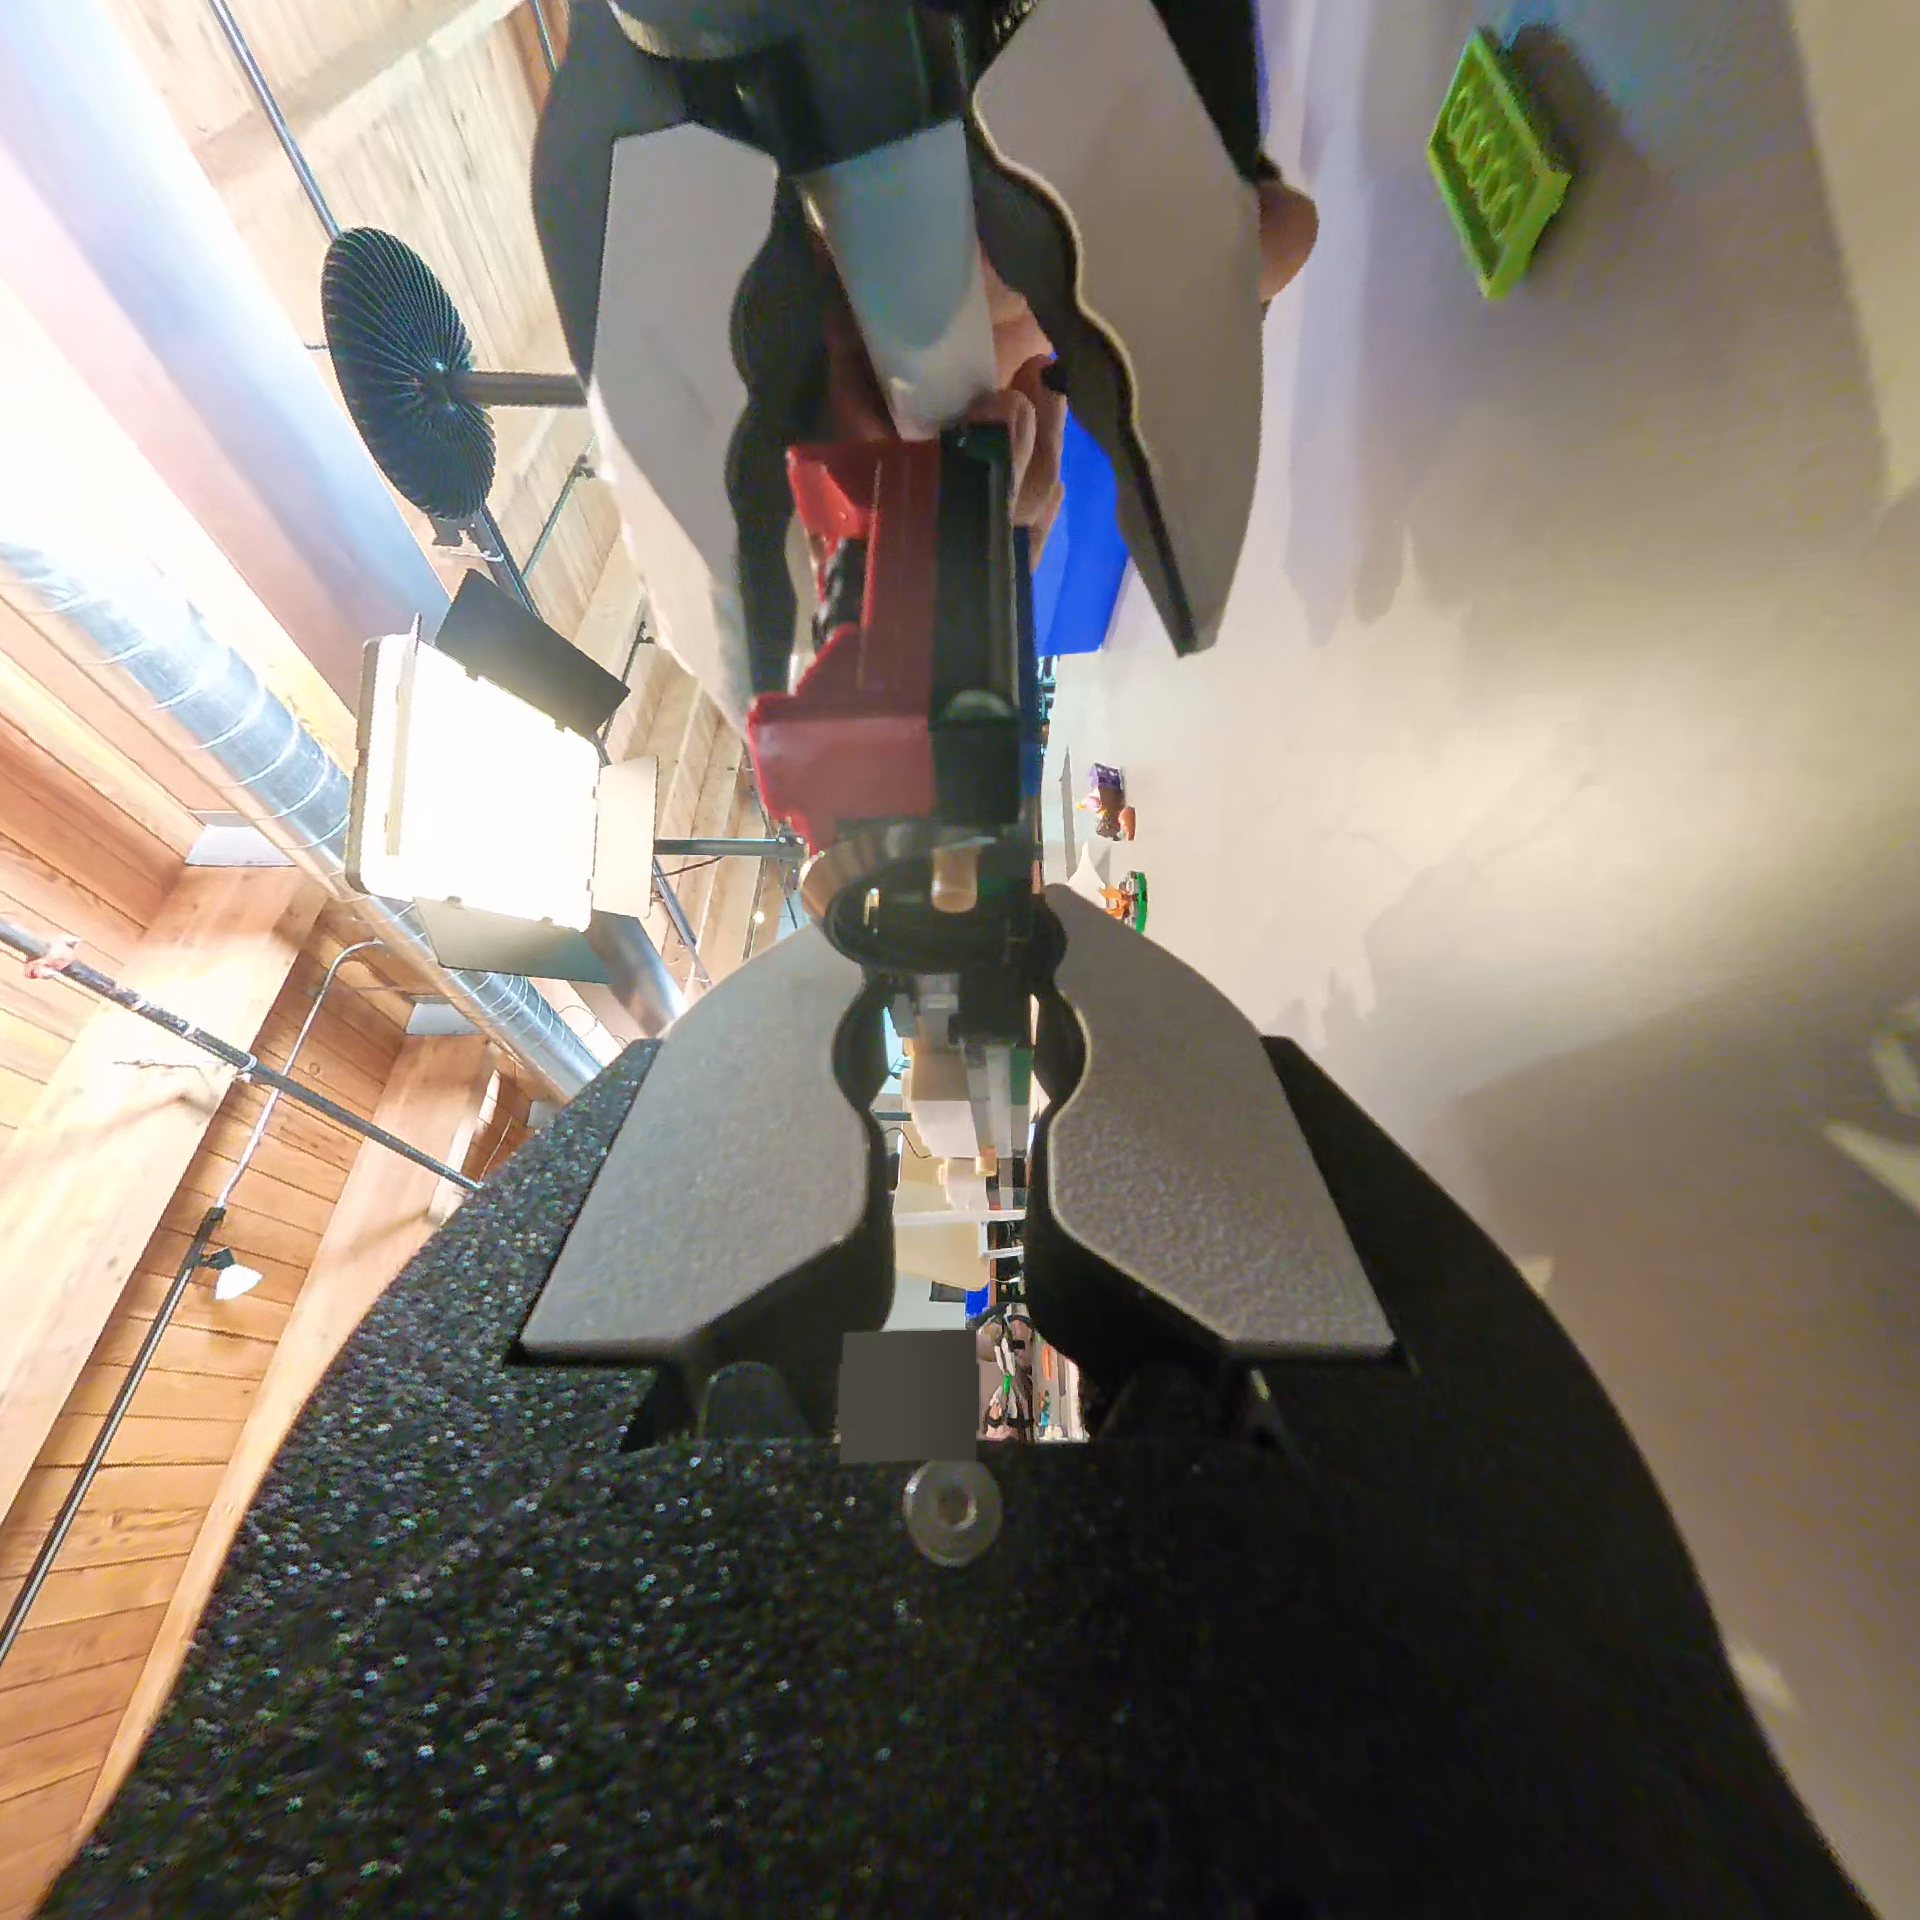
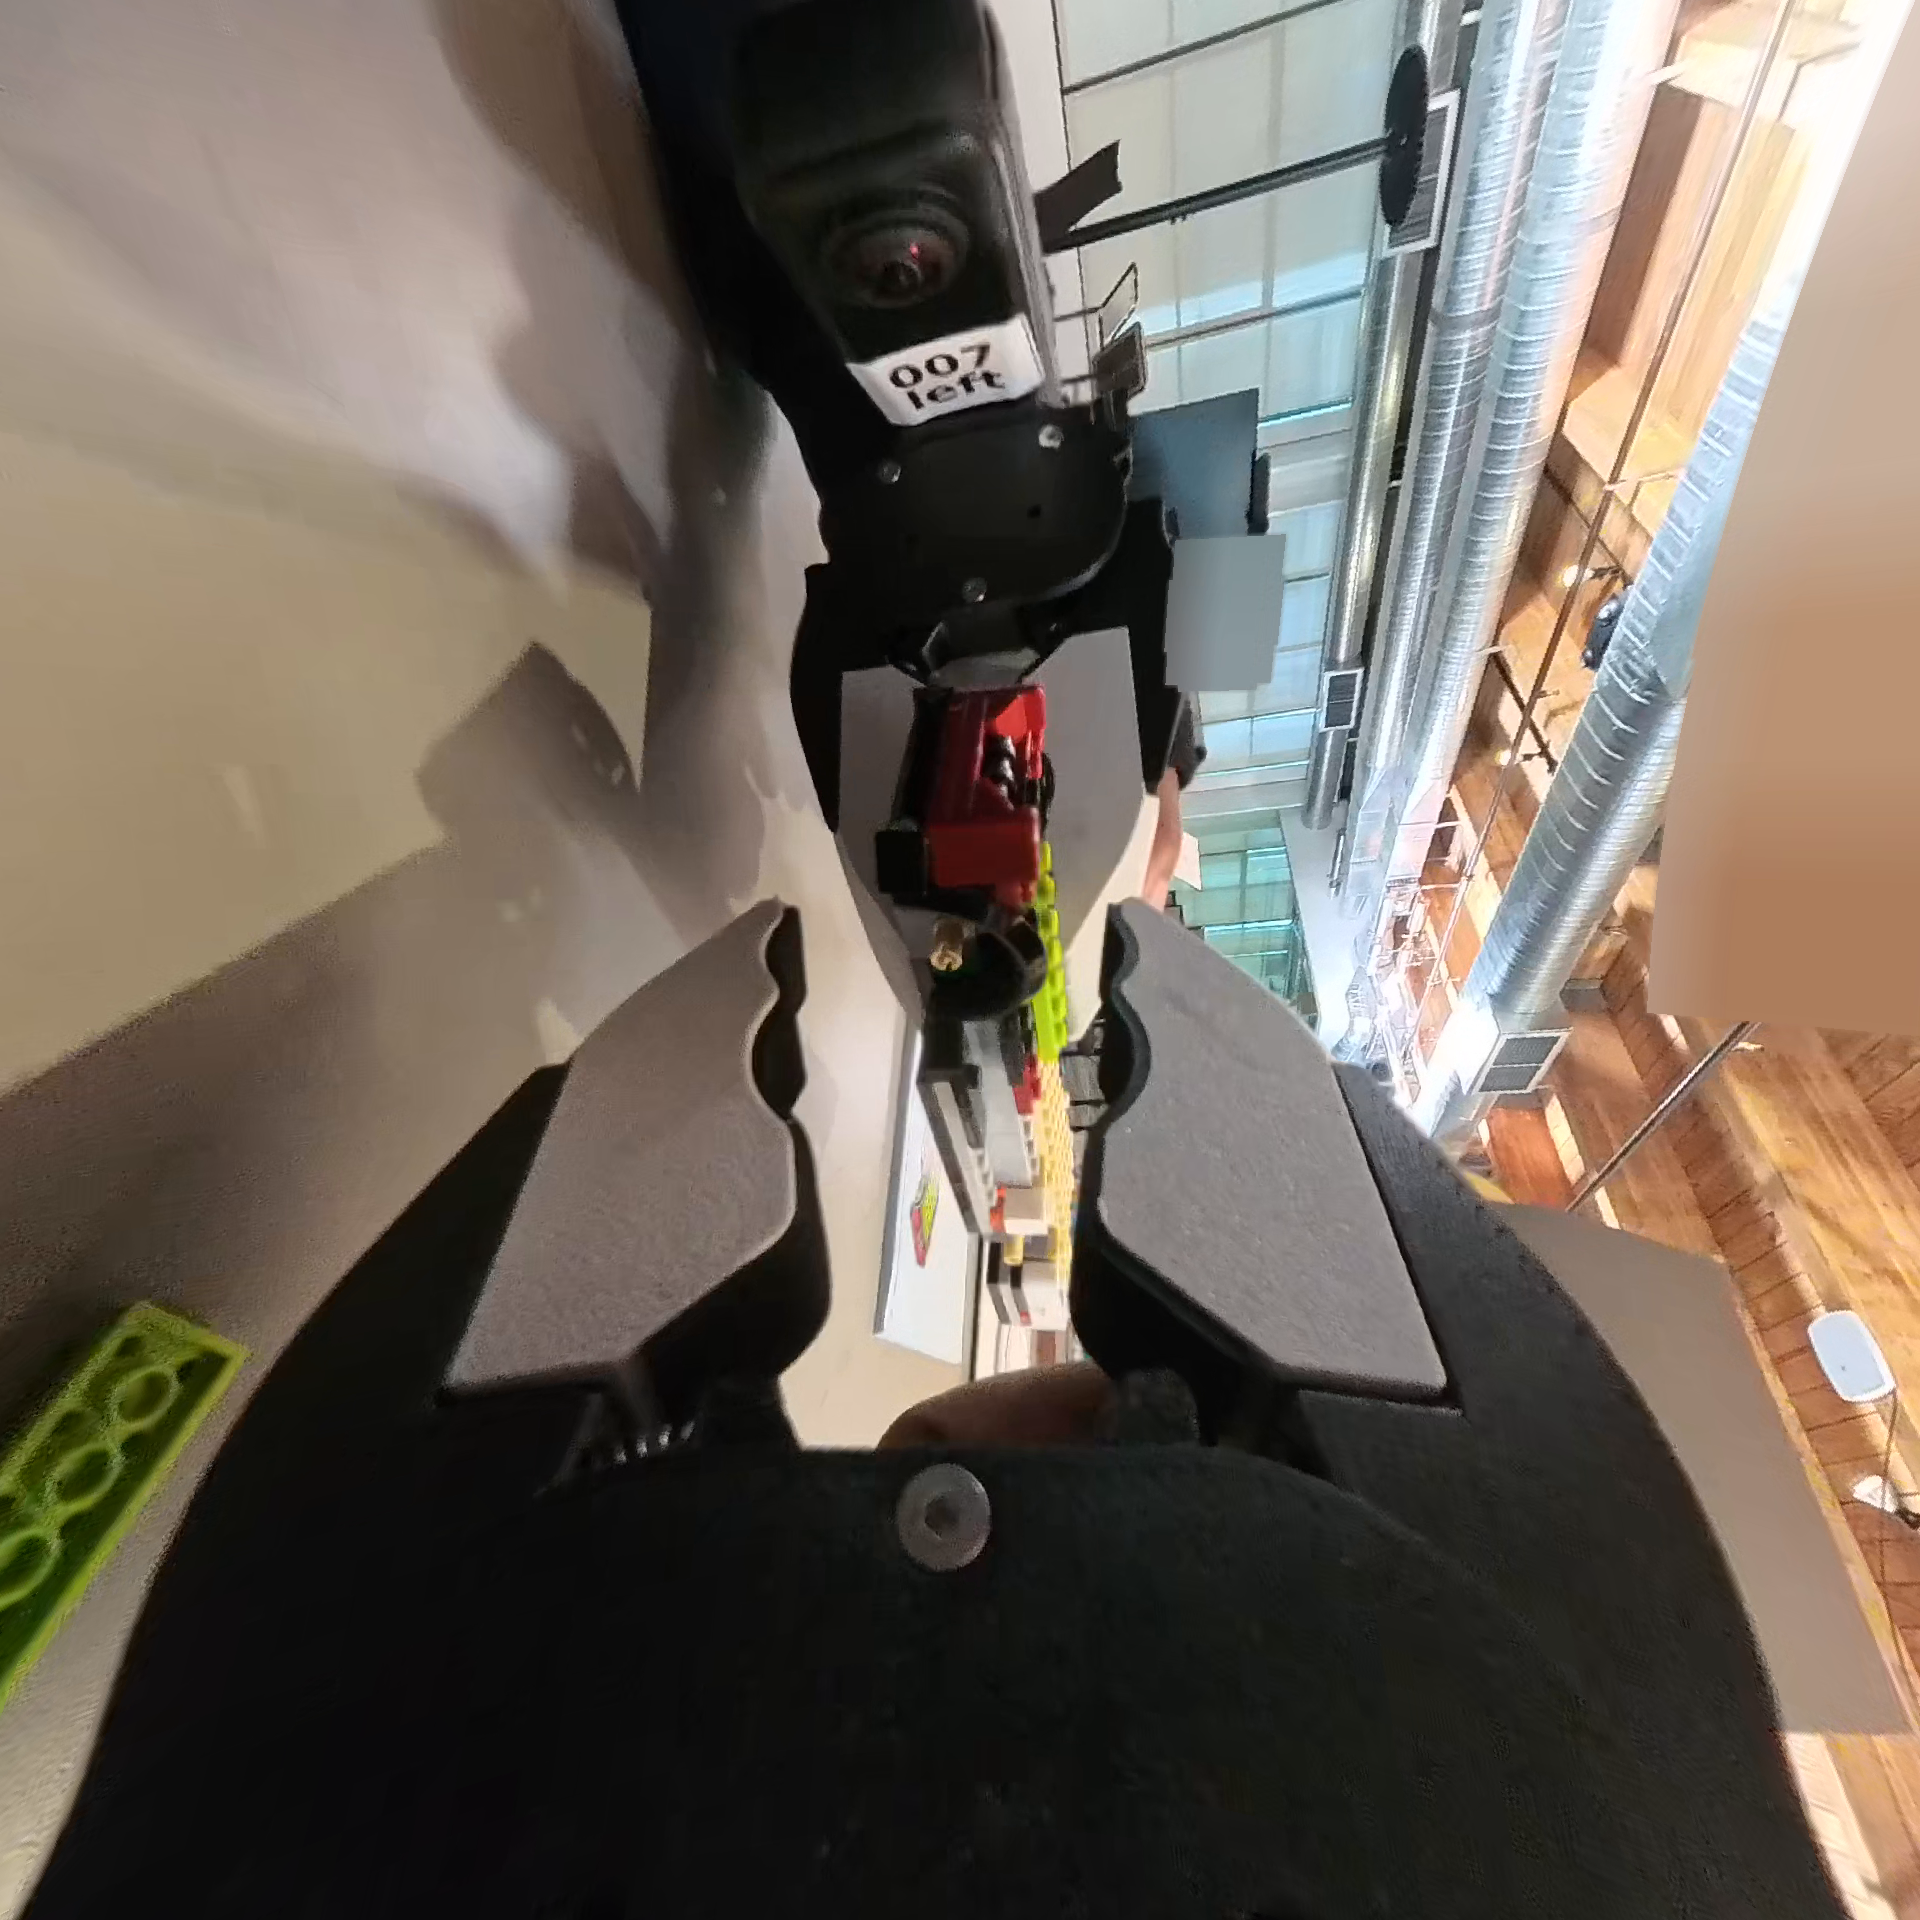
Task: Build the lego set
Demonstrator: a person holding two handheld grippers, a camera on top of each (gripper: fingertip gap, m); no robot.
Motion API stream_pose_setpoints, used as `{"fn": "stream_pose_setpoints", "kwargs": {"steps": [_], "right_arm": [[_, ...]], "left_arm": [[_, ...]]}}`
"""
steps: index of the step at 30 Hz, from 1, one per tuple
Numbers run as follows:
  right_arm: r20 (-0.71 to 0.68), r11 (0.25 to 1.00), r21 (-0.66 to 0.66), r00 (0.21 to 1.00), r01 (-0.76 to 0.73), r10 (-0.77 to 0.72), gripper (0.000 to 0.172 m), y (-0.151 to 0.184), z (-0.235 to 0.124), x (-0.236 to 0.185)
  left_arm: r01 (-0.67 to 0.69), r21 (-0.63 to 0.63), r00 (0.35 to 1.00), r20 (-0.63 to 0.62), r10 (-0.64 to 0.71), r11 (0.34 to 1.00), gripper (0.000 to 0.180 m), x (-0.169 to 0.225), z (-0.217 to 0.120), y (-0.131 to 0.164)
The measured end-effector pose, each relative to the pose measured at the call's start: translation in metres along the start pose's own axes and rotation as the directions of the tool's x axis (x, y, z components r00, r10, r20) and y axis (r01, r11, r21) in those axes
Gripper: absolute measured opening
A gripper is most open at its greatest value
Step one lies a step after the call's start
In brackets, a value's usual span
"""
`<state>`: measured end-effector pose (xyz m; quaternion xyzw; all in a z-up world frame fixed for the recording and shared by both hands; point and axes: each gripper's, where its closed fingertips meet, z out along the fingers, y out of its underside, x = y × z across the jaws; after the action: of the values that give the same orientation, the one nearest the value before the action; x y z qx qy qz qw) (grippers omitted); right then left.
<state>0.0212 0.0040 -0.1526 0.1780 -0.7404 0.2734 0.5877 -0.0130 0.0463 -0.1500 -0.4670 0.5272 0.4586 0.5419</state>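
- Left tongs [image 1: 951, 951] sit narrow, clamped on a red and black brick model [image 1: 894, 665].
- Only the right view shows the model's lime studded plate [image 2: 1051, 966].
- Right tongs [image 2: 951, 971] stand wide, straddling the model without touching it.
- A green brick [image 1: 1496, 166] lies alone on the open bench [image 1: 1558, 727].

The brick model [image 2: 982, 821] fills the space between both grippers; table [image 2: 260, 520] beside lies open.

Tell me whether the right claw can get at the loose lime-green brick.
Probably yes: the lime-green brick lies alone on the table beside the right claw, whose fingers stand open.
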Motion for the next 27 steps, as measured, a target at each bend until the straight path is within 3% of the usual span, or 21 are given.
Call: {"fn": "stream_pose_setpoints", "kwargs": {"steps": [9,27], "right_arm": [[-0.056,1.000,-0.002,0.998,0.026,-0.026,0.029,-0.0002,0.0027,0.0034],[-0.033,1.000,0.002,0.999,-0.018,0.018,0.028,0.0010,0.0032,0.0046]], "left_arm": [[0.001,0.004,1.000,-0.005,-0.001,1.000,0.024,0.0011,0.0003,-0.0010],[0.013,-0.003,1.000,-0.009,-0.013,1.000,0.024,0.0011,0.0005,-0.0005]]}}
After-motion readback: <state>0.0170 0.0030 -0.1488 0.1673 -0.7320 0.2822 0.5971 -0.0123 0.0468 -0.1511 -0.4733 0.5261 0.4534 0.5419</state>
